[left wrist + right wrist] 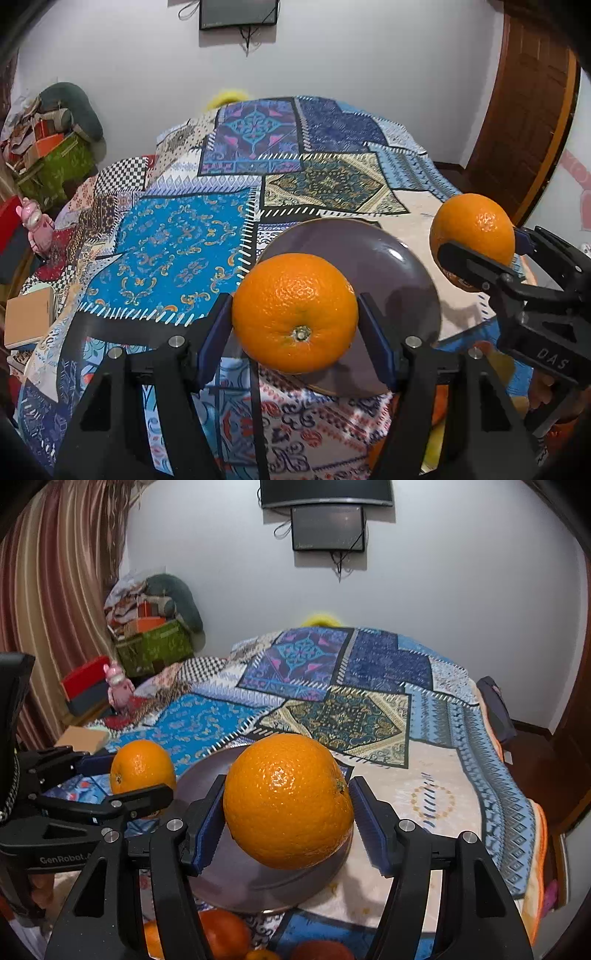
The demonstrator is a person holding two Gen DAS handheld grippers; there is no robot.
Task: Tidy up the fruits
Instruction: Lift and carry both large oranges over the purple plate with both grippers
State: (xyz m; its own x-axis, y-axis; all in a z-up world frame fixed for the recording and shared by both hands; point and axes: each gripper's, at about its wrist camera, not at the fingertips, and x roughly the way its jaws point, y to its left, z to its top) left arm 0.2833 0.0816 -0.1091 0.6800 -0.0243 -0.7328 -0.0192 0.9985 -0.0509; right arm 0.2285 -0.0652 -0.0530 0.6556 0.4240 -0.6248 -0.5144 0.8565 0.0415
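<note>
My left gripper point(294, 317) is shut on a large orange point(295, 295), stem end towards the camera, held above the near edge of a grey-purple plate point(391, 254). To the right, the right gripper point(487, 251) is shut on a second orange point(474, 225) beside the plate. In the right wrist view, the right gripper point(288, 799) grips its orange point(284, 790) between blue pads over the plate point(236, 882). The left gripper point(122, 777) with its orange point(142, 764) is at the plate's left edge.
The plate lies on a patchwork cloth point(177, 240) covering the surface. More orange and red fruits point(225, 934) lie below the plate's near edge. A pink toy point(120, 690), boxes point(155, 646) and a curtain point(55, 609) stand at the left; a wooden door point(524, 129) at the right.
</note>
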